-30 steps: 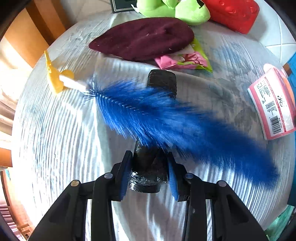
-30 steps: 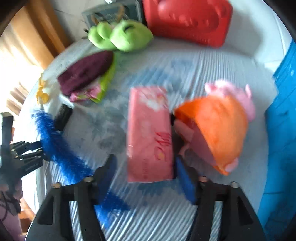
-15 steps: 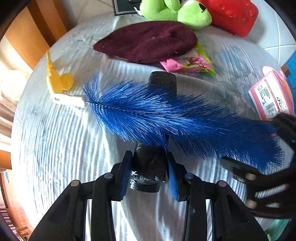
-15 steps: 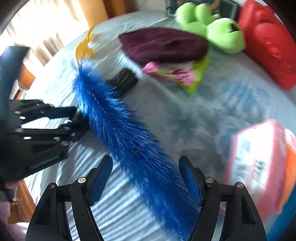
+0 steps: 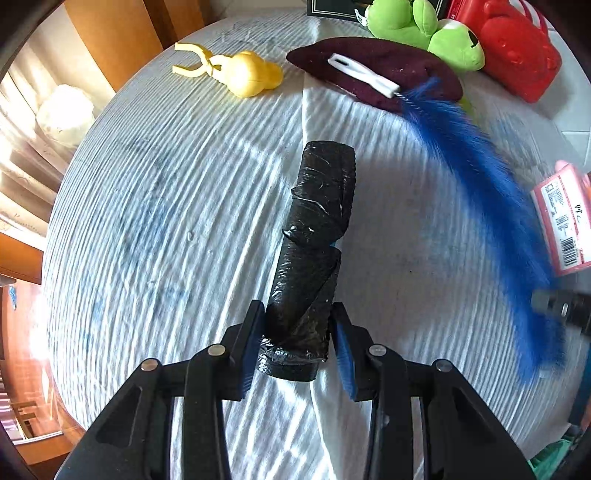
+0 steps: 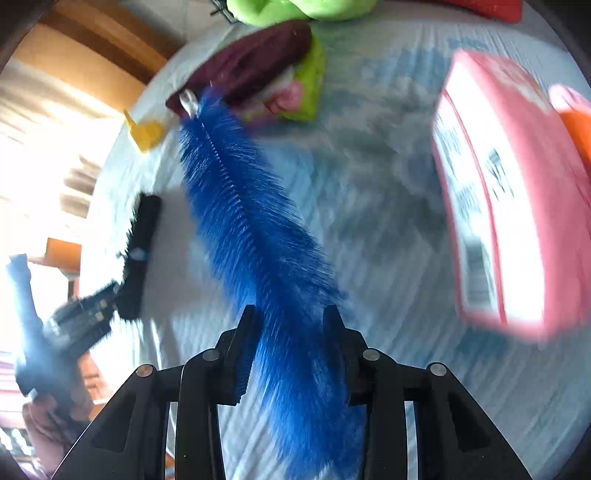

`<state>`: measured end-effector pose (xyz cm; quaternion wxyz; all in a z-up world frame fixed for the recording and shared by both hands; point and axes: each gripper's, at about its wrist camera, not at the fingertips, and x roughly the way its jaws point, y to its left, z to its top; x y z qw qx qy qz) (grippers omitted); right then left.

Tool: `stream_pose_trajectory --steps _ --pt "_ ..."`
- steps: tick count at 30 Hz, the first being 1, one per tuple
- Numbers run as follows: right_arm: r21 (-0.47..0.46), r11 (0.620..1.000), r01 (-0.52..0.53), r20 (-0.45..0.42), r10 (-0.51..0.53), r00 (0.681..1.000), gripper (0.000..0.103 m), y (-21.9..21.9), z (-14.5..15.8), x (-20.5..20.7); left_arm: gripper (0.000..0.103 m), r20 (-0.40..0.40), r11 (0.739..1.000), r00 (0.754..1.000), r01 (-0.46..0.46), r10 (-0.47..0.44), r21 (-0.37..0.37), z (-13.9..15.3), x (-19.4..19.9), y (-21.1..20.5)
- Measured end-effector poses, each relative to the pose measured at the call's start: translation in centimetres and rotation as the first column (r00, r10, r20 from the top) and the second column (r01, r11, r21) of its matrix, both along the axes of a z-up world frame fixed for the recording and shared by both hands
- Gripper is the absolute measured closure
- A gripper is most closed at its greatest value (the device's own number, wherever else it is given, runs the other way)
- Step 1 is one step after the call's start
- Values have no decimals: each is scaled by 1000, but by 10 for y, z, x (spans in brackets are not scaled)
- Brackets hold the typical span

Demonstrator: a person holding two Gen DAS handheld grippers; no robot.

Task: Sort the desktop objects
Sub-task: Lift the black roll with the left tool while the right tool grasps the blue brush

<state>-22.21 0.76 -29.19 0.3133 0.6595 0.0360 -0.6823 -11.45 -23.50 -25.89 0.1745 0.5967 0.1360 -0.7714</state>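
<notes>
The blue bottle brush (image 6: 255,236), which half a second ago lay crosswise over the black roll (image 5: 314,258), now swings clear of it, its bristled end caught between the fingers of the right gripper (image 6: 288,350) and its white handle (image 5: 364,75) trailing across the maroon cloth (image 5: 373,66) at the far side of the table (image 5: 166,221). The right jaws are closed most of the way on the soft bristles, not on the wire core or handle. The left gripper (image 5: 297,347) clamps the near end of the roll of black bags, which points away over the white ribbed cover, its far end apparently resting there. A yellow toy (image 5: 243,74), green plush (image 5: 436,33), red case (image 5: 517,55) and pink packet (image 5: 561,221) ring the work area.

The risk lies in that bristle grip: the fibres compress and slide, so a fast swing could let the long brush droop or slip free. Its trailing handle might also snag the cloth and drag it along, or the sweeping tail knock the pink packet nearby.
</notes>
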Motion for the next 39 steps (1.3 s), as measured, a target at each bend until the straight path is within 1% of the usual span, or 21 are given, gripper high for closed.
stream_pose_trajectory --steps 2,4,5,9,11,13,16,18,19,20,21,22,23,24,25,26,28,30,33,35,39 --pt "37 999 -30 -38 32 999 63 1 1 9 67 -13 1000 1000 3 -3 -3 5 -2 0" --pt "64 997 -45 -80 51 996 42 -1 6 14 67 -15 1000 1000 8 -8 -29 9 -7 0" --pt "69 997 -45 -97 52 994 39 -6 11 15 67 -17 999 1000 9 -10 -41 11 -11 -1" --pt "76 993 -86 -189 99 977 38 -29 25 10 67 -18 999 1000 10 -11 -34 10 -26 -5" --pt "86 991 -103 -209 119 971 38 -38 26 5 62 2 1000 1000 15 -15 -26 1 -33 -2" --pt "102 987 -127 -224 148 963 38 -54 24 -2 62 20 1000 1000 14 -14 -3 -8 -33 2" --pt "122 978 -167 -229 192 954 38 -67 19 -6 61 59 1000 998 22 -21 -22 -20 -38 5" --pt "141 972 -190 -225 218 950 38 -75 11 -10 62 26 999 999 27 -27 -22 -19 -40 5" --pt "150 969 -196 -221 226 949 38 -80 6 -12 62 33 999 999 32 -31 -18 -21 -42 4" --pt "157 968 -198 -220 230 948 38 -83 3 -13 65 24 999 999 28 -28 -21 -21 -44 3" --pt "164 965 -202 -224 236 946 41 -85 -1 -14 66 25 999 999 29 -28 -26 -21 -45 3" --pt "174 962 -211 -227 248 942 51 -89 -6 -14 66 27 999 999 32 -32 -26 -21 -46 3" --pt "182 959 -218 -229 257 939 54 -91 -9 -12 67 28 999 999 32 -31 -26 -21 -46 4" --pt "178 957 -230 -251 270 929 61 -93 -8 -9 67 29 999 999 31 -30 -23 -20 -46 4" --pt "174 956 -238 -251 277 928 65 -94 -8 -6 67 28 999 999 32 -31 -21 -20 -45 5" --pt "164 957 -241 -244 276 930 69 -93 -7 -5 68 24 999 999 33 -33 -22 -18 -43 6" --pt "126 966 -225 -216 248 944 79 -87 -5 -4 69 18 999 999 34 -33 -29 -14 -39 9" --pt "90 975 -203 -207 218 954 81 -78 2 -2 69 -2 999 999 35 -35 -34 -7 -33 13" --pt "18 985 -171 -209 171 963 82 -59 22 6 69 -41 998 998 46 -48 -49 8 -23 19" --pt "-9 988 -153 -220 147 964 83 -49 34 11 69 -68 997 996 51 -55 -59 20 -15 24" --pt "-76 991 -111 -271 87 959 85 -25 70 28 69 -132 993 987 75 -86 -87 47 -12 33"
